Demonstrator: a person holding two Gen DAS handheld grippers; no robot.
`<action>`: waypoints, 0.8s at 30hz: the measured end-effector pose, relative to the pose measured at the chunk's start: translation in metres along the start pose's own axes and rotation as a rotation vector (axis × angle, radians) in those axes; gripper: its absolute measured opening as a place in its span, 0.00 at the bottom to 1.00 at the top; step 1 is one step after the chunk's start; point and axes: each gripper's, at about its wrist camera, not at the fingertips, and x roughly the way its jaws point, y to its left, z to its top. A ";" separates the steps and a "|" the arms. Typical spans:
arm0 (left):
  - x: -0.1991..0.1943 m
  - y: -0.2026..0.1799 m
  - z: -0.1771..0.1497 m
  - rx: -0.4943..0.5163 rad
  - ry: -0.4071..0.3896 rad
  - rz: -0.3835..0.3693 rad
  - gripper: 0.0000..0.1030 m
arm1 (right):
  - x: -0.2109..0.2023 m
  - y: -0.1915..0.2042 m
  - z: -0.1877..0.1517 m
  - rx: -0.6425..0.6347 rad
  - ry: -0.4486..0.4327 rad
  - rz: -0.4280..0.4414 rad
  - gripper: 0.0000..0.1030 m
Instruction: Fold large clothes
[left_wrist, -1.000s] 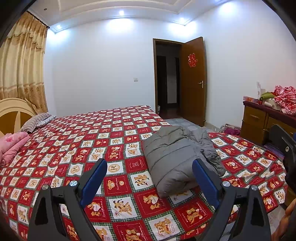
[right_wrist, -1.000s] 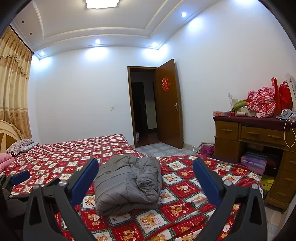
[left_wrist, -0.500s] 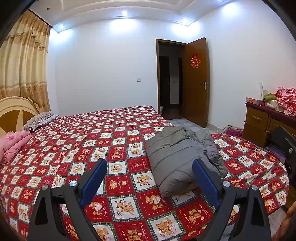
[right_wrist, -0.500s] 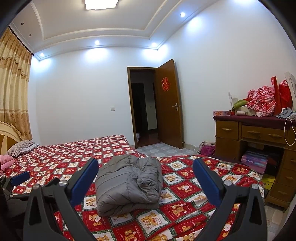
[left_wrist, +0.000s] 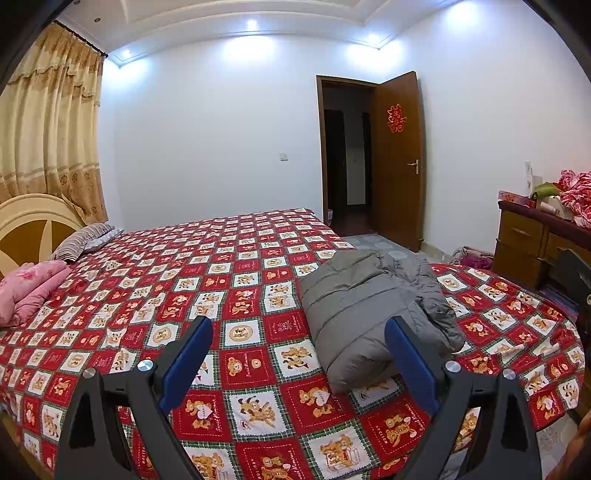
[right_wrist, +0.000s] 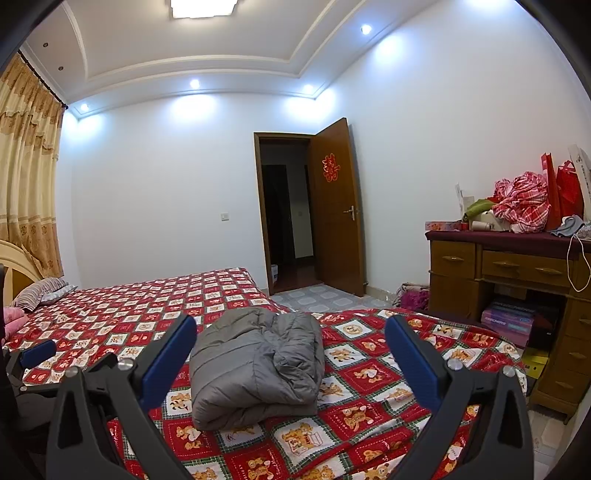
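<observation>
Grey puffer jacket is seen folded into a bundle on the bed, near its foot edge, apart from both grippers. Left gripper and right gripper are held above the bedspread with fingers spread wide, nothing grasped. Pink blanket, striped pillow and dresser are seen well apart; nothing is found between fingers and jacket.
</observation>
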 end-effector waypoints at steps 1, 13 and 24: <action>0.000 0.000 0.000 -0.001 0.000 0.001 0.92 | 0.000 -0.001 0.000 -0.001 0.000 0.001 1.00; 0.006 0.001 0.000 -0.001 0.008 0.045 0.92 | 0.000 0.001 -0.001 -0.003 0.000 -0.002 1.00; 0.019 0.017 -0.003 -0.015 0.023 0.016 0.92 | 0.005 0.007 -0.007 -0.013 0.032 -0.009 1.00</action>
